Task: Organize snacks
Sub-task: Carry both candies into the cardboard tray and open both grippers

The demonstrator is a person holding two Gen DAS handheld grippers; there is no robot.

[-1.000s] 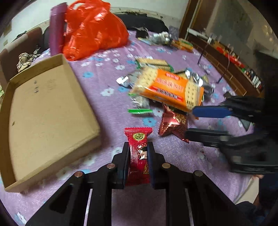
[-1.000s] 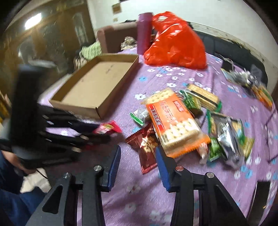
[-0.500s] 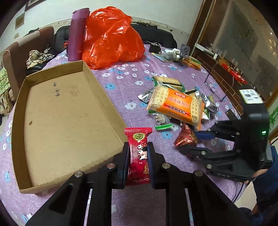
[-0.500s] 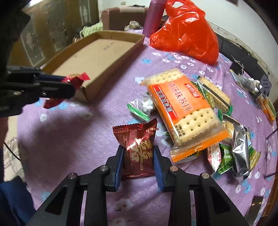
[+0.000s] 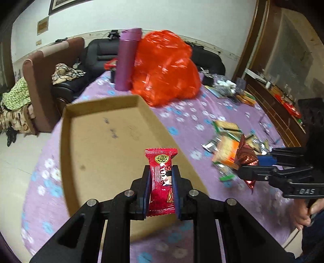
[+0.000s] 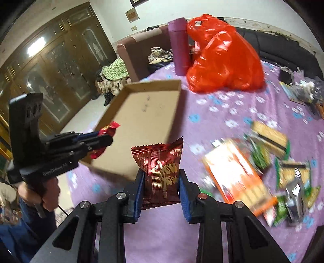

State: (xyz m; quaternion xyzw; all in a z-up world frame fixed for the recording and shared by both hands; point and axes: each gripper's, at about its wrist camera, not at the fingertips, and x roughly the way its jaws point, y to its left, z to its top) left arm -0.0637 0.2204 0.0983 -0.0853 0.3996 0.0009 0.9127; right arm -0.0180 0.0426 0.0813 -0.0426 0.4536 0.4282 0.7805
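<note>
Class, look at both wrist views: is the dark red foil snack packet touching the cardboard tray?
Apart. In the right wrist view the dark red foil snack packet is clamped in the right gripper, lifted clear of the cardboard tray.

White walls (image 5: 162,18) with a dark-framed picture (image 5: 60,4) and small plaques enclose the room. A brown armchair (image 5: 40,66) draped with patterned cloth stands beside a black leather sofa (image 5: 101,52) on a pale tiled floor (image 5: 18,153). A dark wooden cabinet with glazed doors (image 6: 50,66) reflects a ceiling light. A low wooden shelf unit (image 5: 273,101) lines the opposite wall.
</note>
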